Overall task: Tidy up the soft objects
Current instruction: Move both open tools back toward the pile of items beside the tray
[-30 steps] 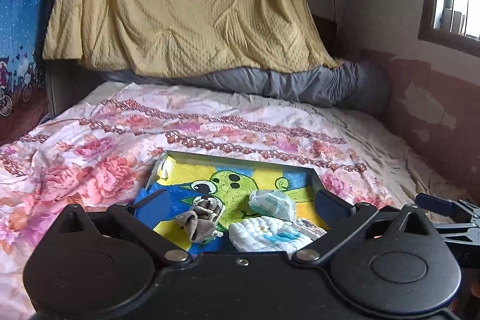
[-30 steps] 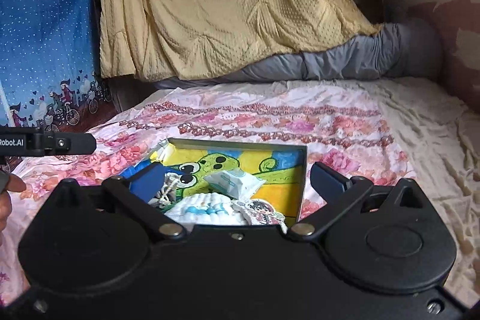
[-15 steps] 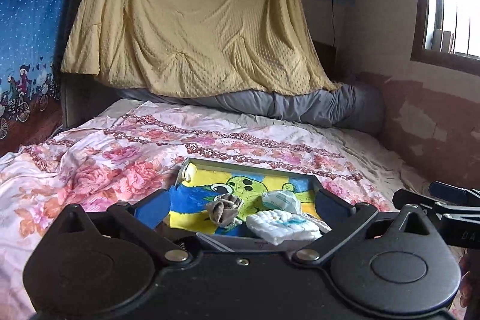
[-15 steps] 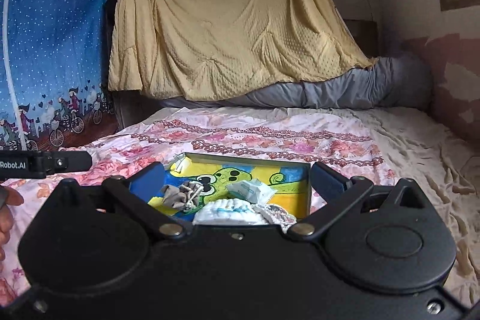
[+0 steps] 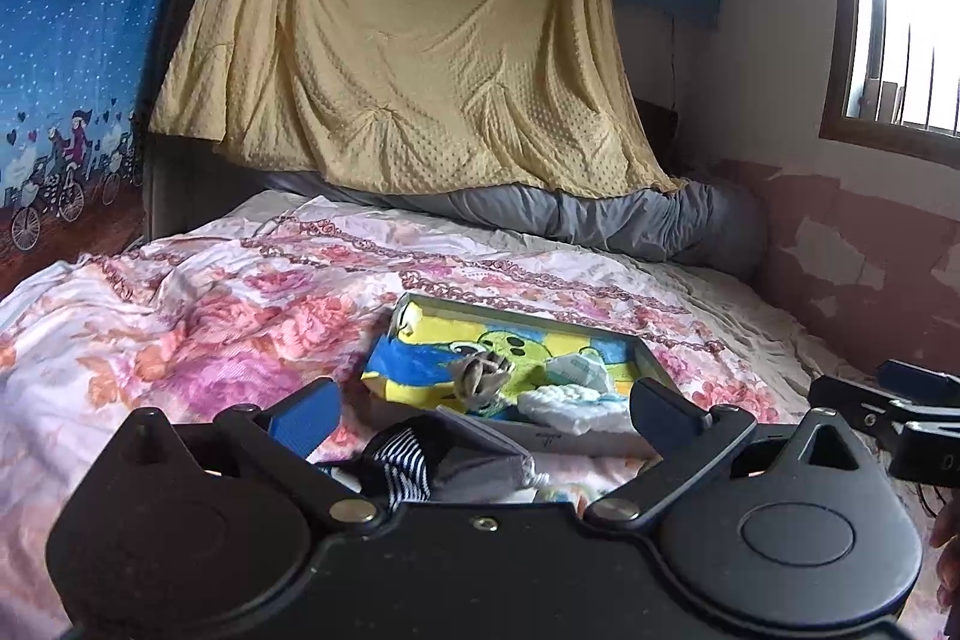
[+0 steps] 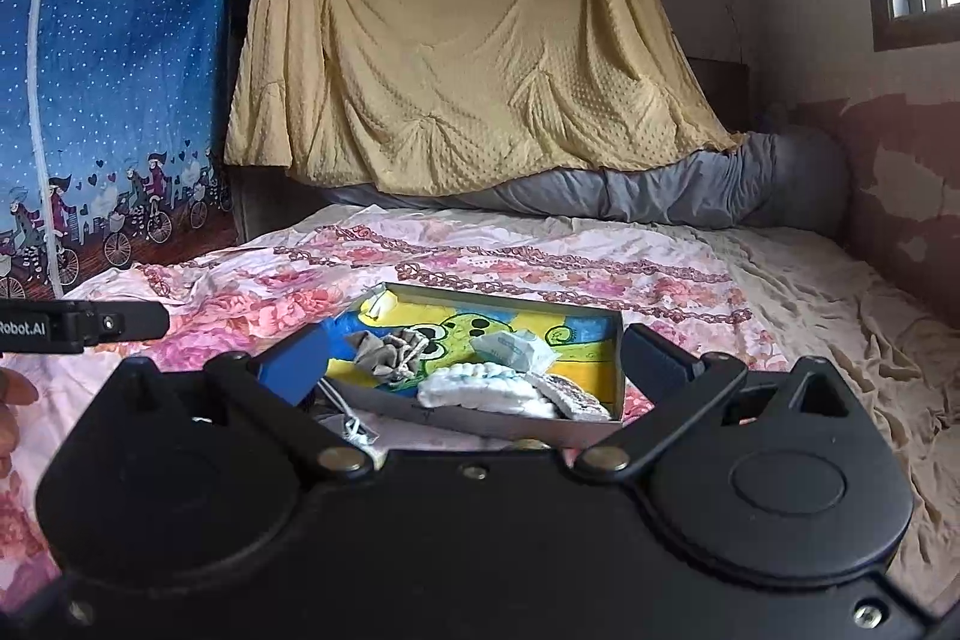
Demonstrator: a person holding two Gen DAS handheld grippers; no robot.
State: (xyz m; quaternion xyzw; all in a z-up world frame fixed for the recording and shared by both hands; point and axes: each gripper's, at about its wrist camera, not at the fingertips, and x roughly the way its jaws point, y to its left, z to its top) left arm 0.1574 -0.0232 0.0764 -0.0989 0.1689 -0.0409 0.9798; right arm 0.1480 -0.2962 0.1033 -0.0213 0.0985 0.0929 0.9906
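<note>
From your left wrist cam: the left gripper [image 5: 483, 415] has its fingers spread wide with nothing between them. Right under it, on the floral bedspread [image 5: 198, 340] and just short of the tray [image 5: 606, 439], there's a black-and-white striped sock [image 5: 399, 463] bunched up against some grey fabric [image 5: 480, 466]. That's the loose stuff not yet sorted. It'll be light and floppy with zero stiffness, so go for the fattest part of the bunch, not a thin edge, or it'll just slide out or trail. The bedding underneath is soft too, so watch you don't pinch the sheet along with it.

Right wrist cam: the right gripper [image 6: 474, 358] is also wide open and empty, hovering just in front of the tray's near wall [image 6: 480, 421]. Inside you've got a crumpled grey sock [image 6: 387, 349], a white tissue pack [image 6: 510, 346] (slippery plastic wrap, I'd guess), a folded white cloth [image 6: 480, 391] and a small patterned piece [image 6: 570, 394] at the near right corner. Something with a white string [image 6: 351, 421] lies outside the tray by the left fingertip; can't tell what it is.
</note>
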